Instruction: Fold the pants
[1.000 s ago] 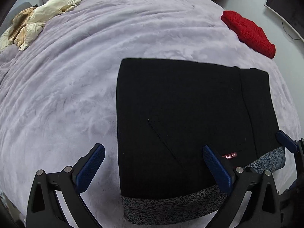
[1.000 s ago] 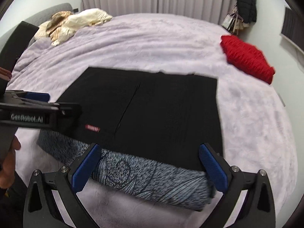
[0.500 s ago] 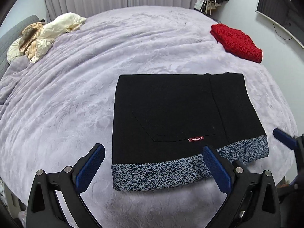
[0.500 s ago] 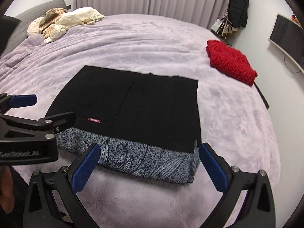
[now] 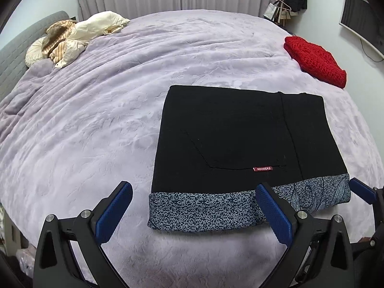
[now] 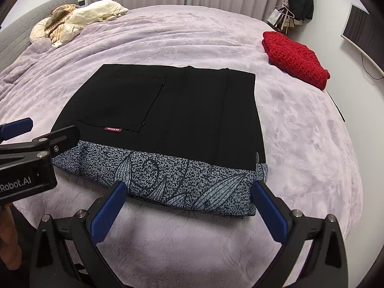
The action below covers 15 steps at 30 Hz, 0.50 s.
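Pants (image 5: 242, 139) lie just ahead of both claws, folded into a black block near the bed's (image 5: 96, 132) front edge, long axis running left to right. Left gripper (image 5: 194, 210) and right gripper (image 6: 187, 208) gape wide, holding nothing, neither clearly nearer. Only the right view shows the leaf-printed band's thick right corner.

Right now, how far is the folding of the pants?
It looks done: the pants lie as a flat rectangle on the bed, patterned band nearest the grippers. The left gripper and right gripper are open, holding nothing. Nothing visibly remains.
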Tool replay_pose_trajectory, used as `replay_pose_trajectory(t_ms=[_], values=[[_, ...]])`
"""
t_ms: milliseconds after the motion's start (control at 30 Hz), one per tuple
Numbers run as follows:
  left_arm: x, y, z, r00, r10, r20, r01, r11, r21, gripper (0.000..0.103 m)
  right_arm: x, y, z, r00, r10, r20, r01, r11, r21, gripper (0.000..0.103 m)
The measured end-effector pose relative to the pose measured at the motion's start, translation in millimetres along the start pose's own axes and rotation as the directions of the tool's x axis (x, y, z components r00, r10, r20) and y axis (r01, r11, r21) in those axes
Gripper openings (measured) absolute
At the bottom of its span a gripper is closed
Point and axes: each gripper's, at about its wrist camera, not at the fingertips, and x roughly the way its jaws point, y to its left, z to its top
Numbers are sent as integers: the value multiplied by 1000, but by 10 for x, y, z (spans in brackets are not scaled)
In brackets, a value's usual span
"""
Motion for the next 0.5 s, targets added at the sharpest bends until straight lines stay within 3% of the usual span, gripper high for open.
replay_pose_trajectory(t_ms=[500], values=[[77,-35,-35,999,11,-32,-11,1000,6,103,49,-96,19,1000,-9,-8,9,1000,9,103]])
